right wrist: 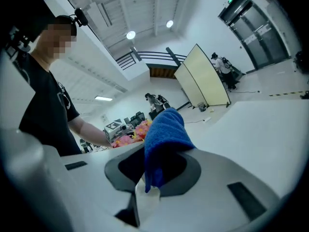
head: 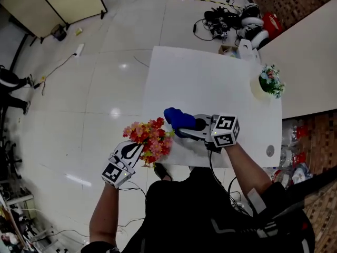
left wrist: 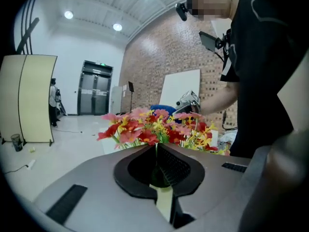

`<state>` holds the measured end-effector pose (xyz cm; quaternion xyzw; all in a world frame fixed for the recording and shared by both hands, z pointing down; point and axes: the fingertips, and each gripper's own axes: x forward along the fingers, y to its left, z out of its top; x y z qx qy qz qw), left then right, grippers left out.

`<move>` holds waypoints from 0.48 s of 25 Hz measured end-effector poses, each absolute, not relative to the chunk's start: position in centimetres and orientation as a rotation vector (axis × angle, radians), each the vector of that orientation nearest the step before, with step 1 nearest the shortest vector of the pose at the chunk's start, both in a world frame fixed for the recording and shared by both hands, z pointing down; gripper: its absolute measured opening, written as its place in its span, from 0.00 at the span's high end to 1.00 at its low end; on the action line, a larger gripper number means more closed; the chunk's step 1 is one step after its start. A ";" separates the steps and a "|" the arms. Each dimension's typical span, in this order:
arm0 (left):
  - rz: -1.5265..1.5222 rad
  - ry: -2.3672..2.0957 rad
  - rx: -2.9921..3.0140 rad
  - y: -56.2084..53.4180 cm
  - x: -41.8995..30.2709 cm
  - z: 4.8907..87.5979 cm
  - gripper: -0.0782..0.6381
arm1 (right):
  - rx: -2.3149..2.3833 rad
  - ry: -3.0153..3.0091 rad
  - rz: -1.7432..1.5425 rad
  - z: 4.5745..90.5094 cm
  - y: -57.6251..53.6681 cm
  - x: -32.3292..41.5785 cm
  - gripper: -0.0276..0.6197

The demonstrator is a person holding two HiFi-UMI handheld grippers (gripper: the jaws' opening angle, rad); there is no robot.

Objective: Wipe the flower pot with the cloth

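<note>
The pot (left wrist: 163, 200), mostly hidden under its flowers (head: 150, 137), is sitting at the table's (head: 210, 78) near left edge, pinched by what looks like its thin rim in the left gripper (head: 134, 151). It is probably light and top-heavy. The right gripper (head: 196, 130) is clamping the soft cloth (head: 178, 118) just beside the blooms.

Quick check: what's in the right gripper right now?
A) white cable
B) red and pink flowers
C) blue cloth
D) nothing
C: the right gripper has its jaws closed on the blue cloth, which bunches up out of them.
</note>
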<state>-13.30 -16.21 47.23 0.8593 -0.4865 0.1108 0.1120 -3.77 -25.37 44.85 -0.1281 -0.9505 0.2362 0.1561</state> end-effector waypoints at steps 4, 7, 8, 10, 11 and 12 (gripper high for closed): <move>0.268 -1.470 2.544 -15.7 -13.5 44.9 0.89 | -0.313 -2.770 0.611 42.1 -25.2 -3.8 0.89; 0.212 -1.530 2.543 -14.7 -14.2 42.8 0.89 | -0.295 -2.804 0.557 40.2 -24.6 -3.9 0.89; 0.201 -1.545 2.547 -14.3 -14.3 42.2 0.89 | -0.279 -2.818 0.537 39.5 -24.5 -3.9 0.89; 0.158 -1.574 2.560 -13.8 -14.3 40.8 0.89 | -0.217 -2.850 0.498 38.3 -24.6 -3.8 0.89; 0.134 -1.594 2.564 -13.5 -14.4 40.0 0.89 | -0.177 -2.870 0.480 37.6 -24.6 -3.8 0.89; 0.114 -1.620 2.562 -13.3 -14.5 39.1 0.89 | -0.137 -2.893 0.460 36.8 -24.6 -3.8 0.89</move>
